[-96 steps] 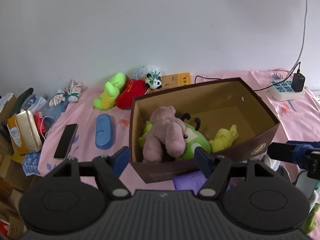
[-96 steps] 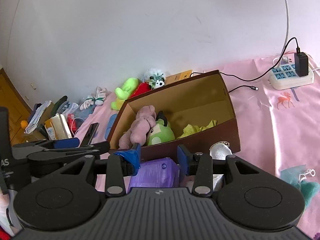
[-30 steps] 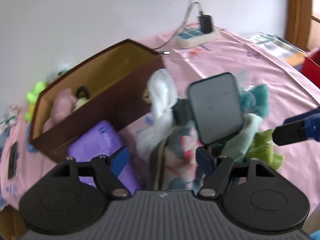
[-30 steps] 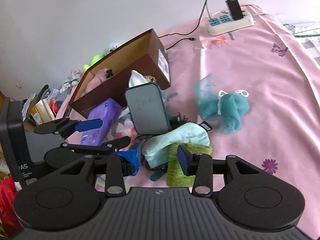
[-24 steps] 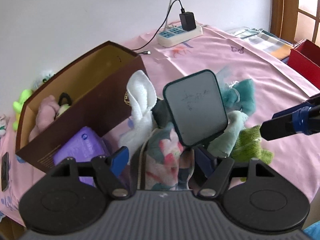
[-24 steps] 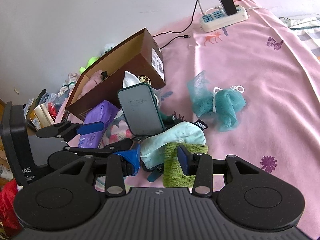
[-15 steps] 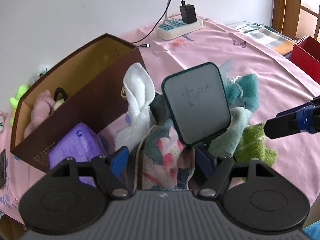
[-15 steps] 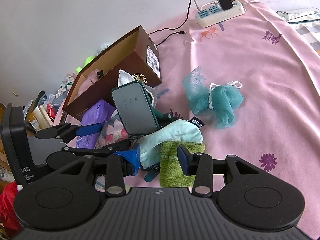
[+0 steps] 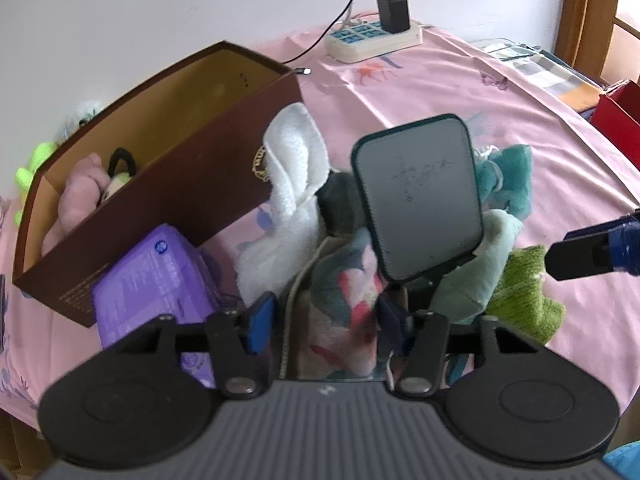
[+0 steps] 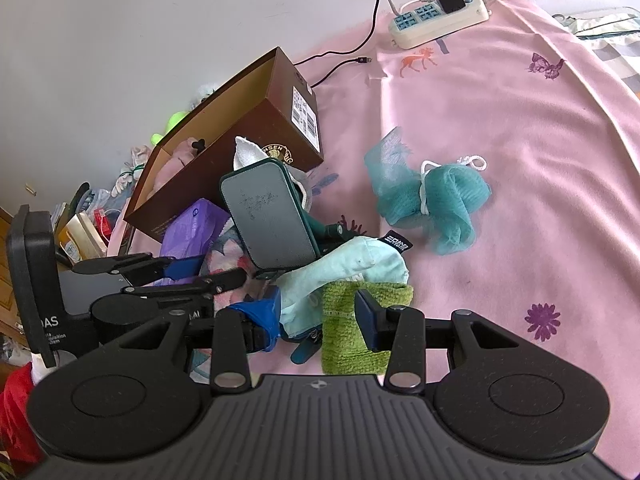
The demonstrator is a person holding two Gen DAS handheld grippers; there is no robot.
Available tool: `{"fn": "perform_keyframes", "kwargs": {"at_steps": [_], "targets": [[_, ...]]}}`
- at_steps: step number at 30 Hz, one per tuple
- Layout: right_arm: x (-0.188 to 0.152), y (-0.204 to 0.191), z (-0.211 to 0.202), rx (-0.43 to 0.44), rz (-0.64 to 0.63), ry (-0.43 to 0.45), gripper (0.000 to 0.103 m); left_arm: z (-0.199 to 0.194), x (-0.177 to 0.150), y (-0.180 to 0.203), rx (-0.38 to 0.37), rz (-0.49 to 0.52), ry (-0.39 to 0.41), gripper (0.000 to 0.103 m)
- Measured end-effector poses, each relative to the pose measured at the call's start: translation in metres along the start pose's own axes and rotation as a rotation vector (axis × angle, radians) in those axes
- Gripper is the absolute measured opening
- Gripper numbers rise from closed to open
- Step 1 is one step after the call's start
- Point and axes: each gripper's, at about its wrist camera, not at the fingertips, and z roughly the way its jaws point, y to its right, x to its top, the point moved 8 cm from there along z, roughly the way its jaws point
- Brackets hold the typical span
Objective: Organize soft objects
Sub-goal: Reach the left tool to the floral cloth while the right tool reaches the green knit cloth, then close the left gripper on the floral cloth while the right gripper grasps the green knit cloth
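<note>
Left wrist view: left gripper (image 9: 326, 316) has just been closing on flowered cloth (image 9: 340, 300) (pads touching it). Right gripper (image 10: 318, 312) apart, approx. over green towel (image 10: 352, 320).

Both wrist cams close, angled down, sharing brown box (image 9: 172, 184), cloth pile (image 10: 348, 268), seemingly.

Not much readable here: the black block on the left hand-held gripper (image 10: 200, 274) shows "DAS", the brown box (image 10: 256, 132) has a round logo ending "NSEN", rest is too blurry.
</note>
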Motion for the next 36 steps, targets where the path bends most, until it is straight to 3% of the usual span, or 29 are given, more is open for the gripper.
{"fn": "perform_keyframes", "kwargs": {"at_steps": [3, 4, 5, 7, 14, 23, 29, 32, 36], "targets": [[0.0, 0.001, 0.001, 0.002, 0.007, 0.0, 0.025, 0.001, 0.0, -0.003, 0.0, -0.015, -0.009, 0.036], [0.001, 0.002, 0.001, 0.002, 0.008, 0.001, 0.025, 0.001, 0.0, -0.003, 0.0, -0.019, -0.013, 0.023], [0.001, 0.002, 0.0, 0.002, 0.01, 0.002, 0.025, 0.001, 0.0, -0.004, 0.001, -0.024, -0.016, 0.018], [0.002, 0.003, 0.0, 0.004, 0.013, 0.003, 0.025, -0.001, 0.0, -0.005, -0.001, -0.034, -0.009, 0.015], [0.004, 0.005, -0.001, 0.008, 0.02, 0.007, 0.025, -0.022, 0.001, -0.013, -0.009, -0.084, 0.036, 0.012], [0.006, 0.006, 0.003, 0.018, 0.031, -0.014, 0.025, -0.067, -0.01, -0.056, -0.017, -0.291, 0.123, 0.011], [0.013, 0.013, 0.007, 0.02, 0.063, -0.02, 0.026, -0.1, -0.018, -0.083, 0.021, -0.364, 0.185, 0.011], [0.009, 0.008, 0.009, 0.01, -0.016, -0.053, 0.026, -0.12, -0.026, -0.098, 0.024, -0.412, 0.229, 0.011], [-0.004, 0.003, 0.019, -0.08, -0.196, -0.106, 0.026, -0.142, -0.036, -0.115, 0.047, -0.47, 0.271, 0.011]]}}
